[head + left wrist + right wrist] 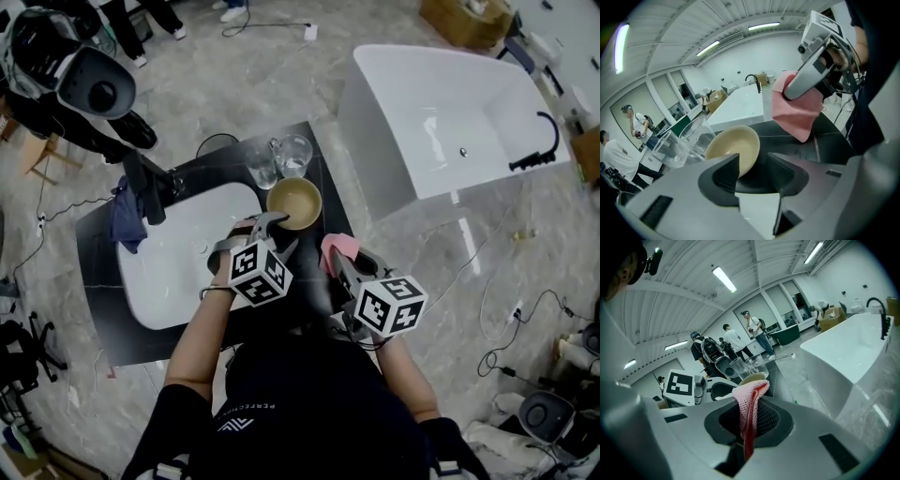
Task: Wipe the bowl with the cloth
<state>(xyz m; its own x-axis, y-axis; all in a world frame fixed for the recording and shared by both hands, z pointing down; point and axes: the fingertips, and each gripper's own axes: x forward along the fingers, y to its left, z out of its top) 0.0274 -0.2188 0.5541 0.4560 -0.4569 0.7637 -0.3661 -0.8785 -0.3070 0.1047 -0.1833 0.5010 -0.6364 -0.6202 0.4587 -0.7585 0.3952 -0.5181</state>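
Head view looks down on the person's two arms over a black counter [101, 230], with the left claw [272, 221] and the right claw [331, 260] side by side. The left claw is open, its two jaws well apart and pressing on nothing. A round beige bowl [294, 202] sits on the counter just ahead of this claw. In the left gripper view its near rim reaches into the gap beside the tip of one jaw, and I cannot tell if it touches that jaw. The right claw is closed on a pink knitted cloth [341, 246]: in the right gripper view the cloth is pinched between the two jaws, with a bunch standing up above them. The cloth hangs to the right of the left claw, near the bowl but apart from it. Beyond the bowl, farther from both claws, two clear drinking glasses [293, 153] stand close together. Left of the left claw a white sink basin [169, 267] is set in the counter. Far to the right of the right claw stands a white bathtub [441, 122].
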